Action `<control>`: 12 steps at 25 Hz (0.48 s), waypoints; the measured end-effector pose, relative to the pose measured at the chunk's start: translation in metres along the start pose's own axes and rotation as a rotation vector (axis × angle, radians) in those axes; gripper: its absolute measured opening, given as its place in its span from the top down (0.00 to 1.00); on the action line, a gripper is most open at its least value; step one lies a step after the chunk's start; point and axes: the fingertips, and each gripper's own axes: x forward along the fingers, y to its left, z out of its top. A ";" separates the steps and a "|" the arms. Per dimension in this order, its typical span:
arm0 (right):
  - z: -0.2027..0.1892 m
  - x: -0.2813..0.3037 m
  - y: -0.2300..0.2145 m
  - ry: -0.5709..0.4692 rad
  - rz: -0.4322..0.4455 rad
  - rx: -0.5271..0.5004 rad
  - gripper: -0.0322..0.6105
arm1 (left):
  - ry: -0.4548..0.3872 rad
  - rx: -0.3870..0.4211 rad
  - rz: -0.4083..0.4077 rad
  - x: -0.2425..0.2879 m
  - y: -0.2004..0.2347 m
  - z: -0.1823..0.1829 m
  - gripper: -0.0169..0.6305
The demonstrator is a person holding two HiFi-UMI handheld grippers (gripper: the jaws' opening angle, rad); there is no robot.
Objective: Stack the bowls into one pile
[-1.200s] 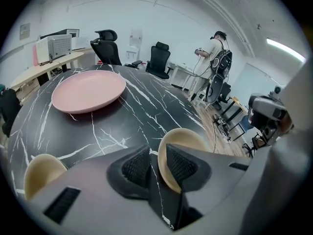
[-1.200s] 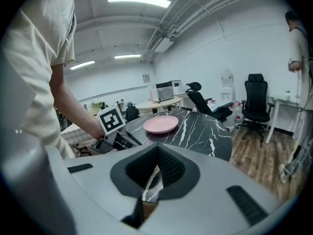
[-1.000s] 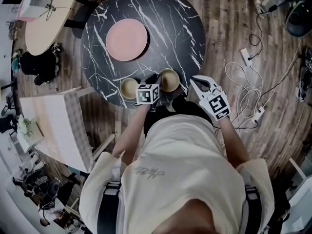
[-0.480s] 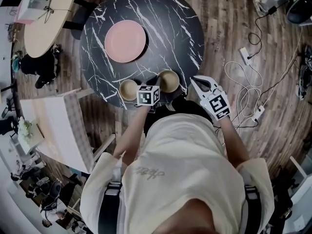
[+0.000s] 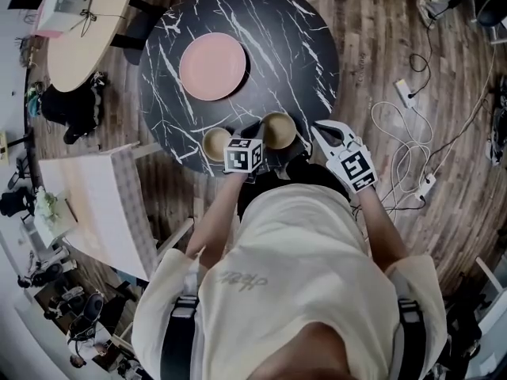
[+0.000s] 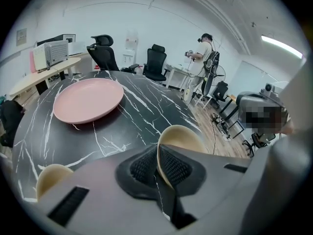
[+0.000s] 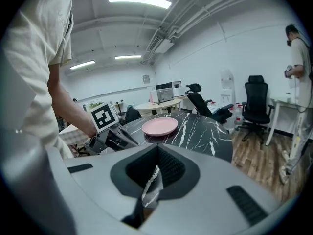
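Beige bowl (image 6: 183, 137) pinched by its rim in the left gripper (image 6: 158, 168), low middle of the frame, by the black marble table (image 6: 142, 106) edge. Second beige bowl (image 6: 51, 177) at lower left, apart. Right gripper (image 7: 155, 173) closed tight, holding nothing.

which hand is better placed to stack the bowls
Left. The left gripper is shut on the rim of one small beige bowl, right beside the other beige bowl. The right gripper holds nothing, off to the side.
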 end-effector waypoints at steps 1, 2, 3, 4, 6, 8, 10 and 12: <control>-0.001 0.001 0.001 -0.001 -0.002 0.001 0.94 | -0.007 0.005 -0.003 -0.003 0.000 0.002 0.93; -0.002 0.002 0.002 -0.003 -0.005 0.003 0.94 | -0.013 0.010 -0.007 -0.005 -0.001 0.005 0.93; -0.004 0.003 0.003 -0.005 -0.008 0.006 0.94 | -0.020 0.015 -0.010 -0.008 -0.002 0.007 0.93; -0.004 0.003 0.005 -0.004 -0.008 0.007 0.94 | -0.027 0.019 -0.013 -0.010 -0.002 0.009 0.93; -0.003 0.005 0.009 -0.001 -0.008 0.005 0.94 | -0.039 0.026 -0.017 -0.015 -0.002 0.012 0.93; -0.001 0.009 0.014 -0.002 -0.013 0.003 0.94 | -0.047 0.031 -0.023 -0.020 0.000 0.015 0.93; 0.004 0.012 0.021 -0.002 -0.015 -0.005 0.94 | -0.048 0.034 -0.029 -0.026 0.004 0.014 0.93; 0.010 0.014 0.028 -0.006 -0.024 -0.008 0.94 | -0.047 0.021 -0.036 -0.032 0.009 0.012 0.93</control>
